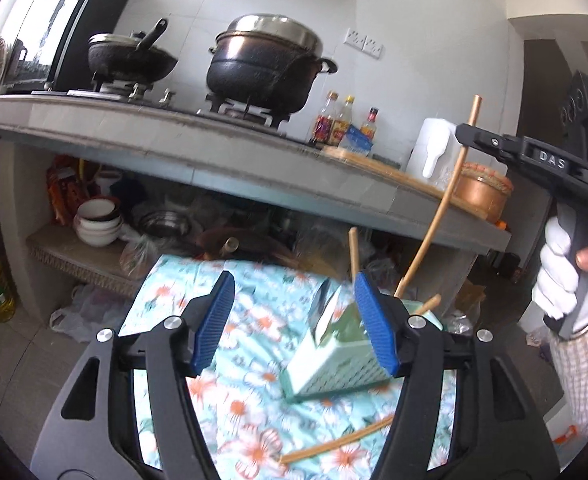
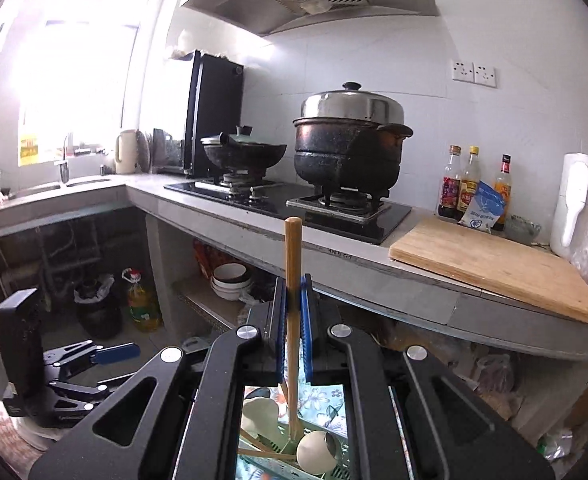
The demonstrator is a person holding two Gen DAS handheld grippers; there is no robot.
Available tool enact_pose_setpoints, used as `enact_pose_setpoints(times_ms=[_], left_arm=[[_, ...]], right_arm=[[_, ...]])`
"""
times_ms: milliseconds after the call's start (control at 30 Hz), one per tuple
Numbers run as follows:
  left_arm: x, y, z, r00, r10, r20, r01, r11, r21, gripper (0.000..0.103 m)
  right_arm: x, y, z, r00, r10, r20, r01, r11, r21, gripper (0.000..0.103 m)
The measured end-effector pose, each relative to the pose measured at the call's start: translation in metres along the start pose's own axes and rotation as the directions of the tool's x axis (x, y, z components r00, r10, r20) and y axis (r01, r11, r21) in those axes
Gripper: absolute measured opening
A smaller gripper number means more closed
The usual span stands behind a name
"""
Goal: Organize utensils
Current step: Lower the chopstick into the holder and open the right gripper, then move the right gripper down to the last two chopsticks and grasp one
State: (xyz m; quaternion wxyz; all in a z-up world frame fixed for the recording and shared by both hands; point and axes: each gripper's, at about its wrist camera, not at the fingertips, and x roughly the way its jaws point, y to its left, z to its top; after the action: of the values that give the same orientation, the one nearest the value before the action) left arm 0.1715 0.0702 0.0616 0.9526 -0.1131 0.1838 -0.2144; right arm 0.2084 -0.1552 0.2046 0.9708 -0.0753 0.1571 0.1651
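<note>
Evidently light and stiff, the wooden chopstick (image 2: 293, 280) sits clenched near its top in the right gripper (image 2: 293, 292), its tip down in the green basket (image 1: 334, 372), while the left gripper (image 1: 294, 320) hangs released beside it.

My left hand-held gripper (image 1: 294, 322) is black, with ribbed blue pads (image 1: 213, 322) and silver screws. At three o'clock, my white-gloved hand (image 1: 570, 276) wears a checked sleeve (image 1: 586, 372).
</note>
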Motion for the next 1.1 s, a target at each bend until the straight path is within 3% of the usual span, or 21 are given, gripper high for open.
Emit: enact_pose_setpoints(times_ms=[333, 400, 467, 633, 867, 1033, 1100], left_arm=[[0.002, 0.022, -0.012, 0.999, 0.033, -0.023, -0.035, 0.998, -0.058, 0.059], [0.003, 0.021, -0.013, 0.999, 0.032, -0.027, -0.033, 0.998, -0.054, 0.059], [0.005, 0.020, -0.015, 0.999, 0.035, -0.031, -0.036, 0.998, -0.046, 0.059], [0.009, 0.018, -0.018, 0.998, 0.032, -0.046, -0.034, 0.998, -0.043, 0.059], [0.018, 0.018, -0.025, 0.997, 0.024, -0.077, -0.027, 0.999, -0.031, 0.064], [0.028, 0.020, -0.035, 0.993, 0.021, -0.113, -0.024, 1.000, -0.019, 0.067], [0.035, 0.020, -0.042, 0.990, 0.027, -0.142, -0.027, 1.000, -0.001, 0.067]], right_arm=[[0.048, 0.016, -0.049, 0.986, -0.042, -0.161, 0.017, 0.988, -0.152, 0.009], [0.048, 0.014, -0.053, 0.984, -0.044, -0.174, 0.018, 0.989, -0.147, 0.018], [0.041, 0.011, -0.053, 0.987, -0.031, -0.159, 0.011, 0.992, -0.126, 0.041], [0.019, -0.001, -0.043, 0.994, -0.018, -0.105, 0.011, 0.998, -0.064, 0.048], [-0.025, -0.049, -0.051, 0.998, 0.021, -0.052, -0.012, 0.983, 0.183, 0.050], [-0.051, -0.086, -0.091, 0.994, 0.037, -0.105, 0.008, 0.916, 0.400, 0.051], [-0.058, -0.098, -0.115, 0.987, 0.058, -0.148, 0.022, 0.872, 0.490, 0.052]])
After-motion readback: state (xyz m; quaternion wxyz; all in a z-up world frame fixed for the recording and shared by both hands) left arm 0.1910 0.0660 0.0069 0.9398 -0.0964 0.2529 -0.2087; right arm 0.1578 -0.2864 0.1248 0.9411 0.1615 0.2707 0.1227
